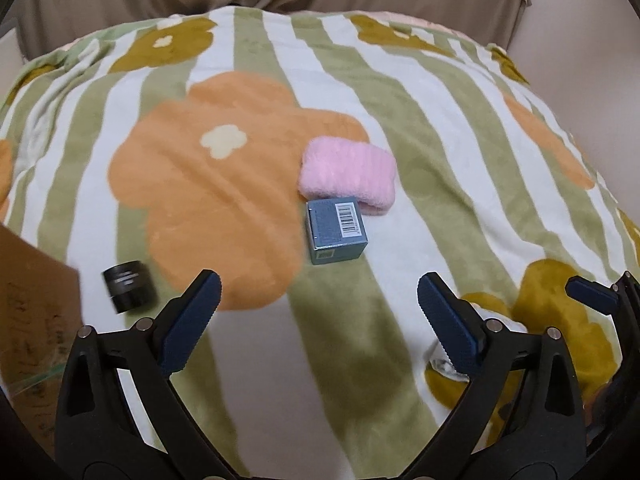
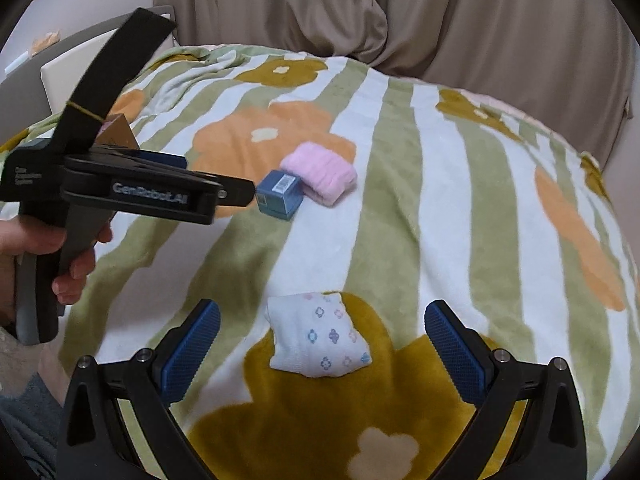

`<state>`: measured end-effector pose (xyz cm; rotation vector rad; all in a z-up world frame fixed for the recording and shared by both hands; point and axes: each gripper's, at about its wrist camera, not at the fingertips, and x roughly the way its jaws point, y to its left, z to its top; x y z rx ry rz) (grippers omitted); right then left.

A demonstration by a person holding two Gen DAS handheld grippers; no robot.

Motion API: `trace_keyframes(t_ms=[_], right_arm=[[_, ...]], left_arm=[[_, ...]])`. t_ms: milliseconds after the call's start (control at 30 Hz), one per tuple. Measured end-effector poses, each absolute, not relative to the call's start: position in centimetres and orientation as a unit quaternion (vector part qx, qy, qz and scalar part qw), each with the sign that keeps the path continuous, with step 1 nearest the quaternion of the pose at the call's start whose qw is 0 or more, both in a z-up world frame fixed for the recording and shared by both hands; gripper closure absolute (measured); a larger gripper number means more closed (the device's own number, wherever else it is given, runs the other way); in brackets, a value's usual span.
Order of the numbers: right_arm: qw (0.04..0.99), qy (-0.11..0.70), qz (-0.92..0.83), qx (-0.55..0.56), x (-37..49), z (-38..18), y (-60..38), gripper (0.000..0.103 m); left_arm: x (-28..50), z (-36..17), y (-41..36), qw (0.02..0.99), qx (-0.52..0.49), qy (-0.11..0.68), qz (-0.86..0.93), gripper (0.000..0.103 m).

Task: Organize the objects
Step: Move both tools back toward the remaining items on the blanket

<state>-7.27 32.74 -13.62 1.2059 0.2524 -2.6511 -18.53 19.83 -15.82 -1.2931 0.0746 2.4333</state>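
Note:
A small blue box [image 1: 337, 229] with a barcode lies on the flowered blanket [image 1: 248, 360], touching a folded pink cloth [image 1: 347, 174] behind it. A black jar [image 1: 129, 286] lies to the left. My left gripper [image 1: 319, 316] is open and empty, hovering short of the box. In the right wrist view, a folded white patterned cloth [image 2: 318, 336] lies between the open fingers of my right gripper [image 2: 322, 336], which is empty. The box [image 2: 279, 194] and pink cloth [image 2: 322, 178] lie farther off. The left gripper's body [image 2: 132, 192] shows at left.
A brown cardboard box [image 1: 32, 312] stands at the left edge. Beige fabric [image 2: 400, 12] rises behind the blanket. The right gripper's fingertip [image 1: 592, 294] shows at the left view's right edge. A hand [image 2: 60, 256] holds the left gripper.

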Motion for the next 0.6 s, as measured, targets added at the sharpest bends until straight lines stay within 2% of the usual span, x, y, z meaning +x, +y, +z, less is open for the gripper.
trace_keyframes(t_ms=[400,500,600], right_arm=[[0.102,0.103,-0.895,0.422,-8.8,-16.9,33.0,0.001],[0.101,0.104,-0.895,0.423,-8.9,-17.4,33.1,0.001],[0.104,0.103,-0.894,0.423,-9.1,-17.6,33.1,0.001]], left_arm=[[-21.8,-19.1,21.9,0.181,-0.474,0.028,0.861,0.008],[-22.4,-19.6,22.2,0.182,-0.477,0.029,0.859,0.016],[-22.7,-20.1,22.7,0.183,-0.479,0.034,0.858,0.019]])
